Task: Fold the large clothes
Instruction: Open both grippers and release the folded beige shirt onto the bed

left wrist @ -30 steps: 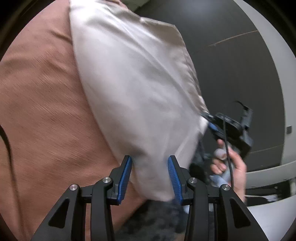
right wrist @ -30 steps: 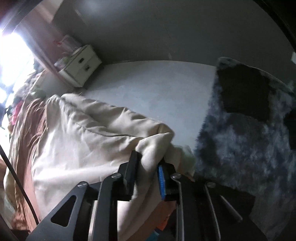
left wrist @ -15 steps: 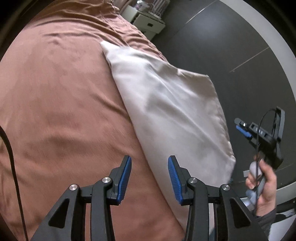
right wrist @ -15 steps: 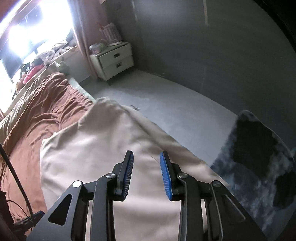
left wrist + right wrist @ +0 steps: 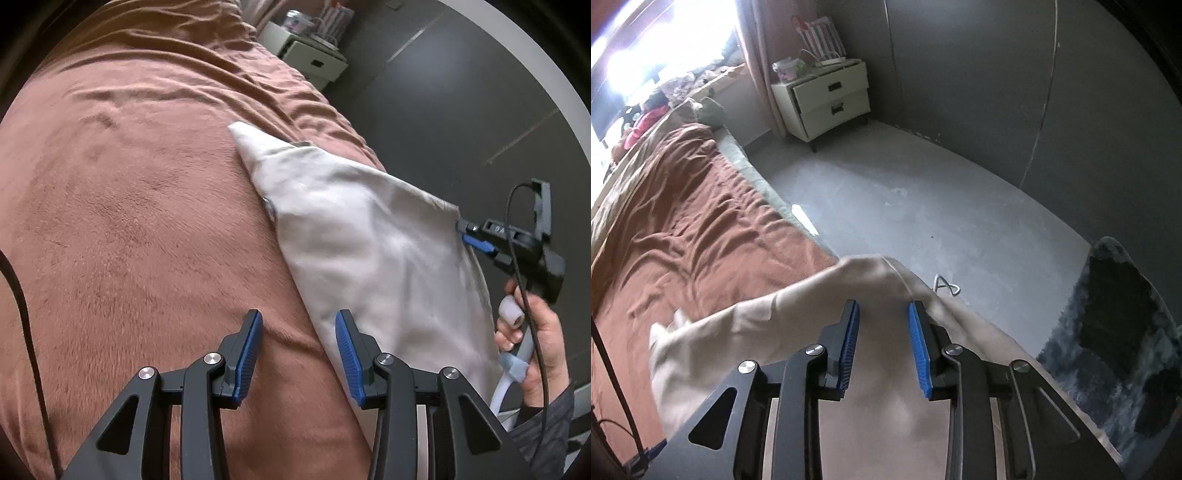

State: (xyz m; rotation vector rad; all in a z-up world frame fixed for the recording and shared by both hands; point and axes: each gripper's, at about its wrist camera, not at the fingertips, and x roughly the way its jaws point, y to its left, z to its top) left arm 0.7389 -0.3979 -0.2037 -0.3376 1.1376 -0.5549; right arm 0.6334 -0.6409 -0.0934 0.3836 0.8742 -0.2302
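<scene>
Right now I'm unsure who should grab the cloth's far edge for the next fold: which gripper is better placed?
Right. The right gripper hangs open directly over the cloth, near its edge. The left gripper is open mostly over the bedspread, beside the cloth.

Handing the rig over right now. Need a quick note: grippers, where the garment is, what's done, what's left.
Left gripper: open, empty, over the brown bedspread beside the garment's edge.
Right gripper: open, nothing pinched, over the garment near its floor-side edge.
Cream garment: lying flat in one folded slab along the bed's edge, by the grey floor.
Done: at least one fold looks laid down.
Left: probably regrip an edge and fold again to make it smaller, then smooth it.
</scene>
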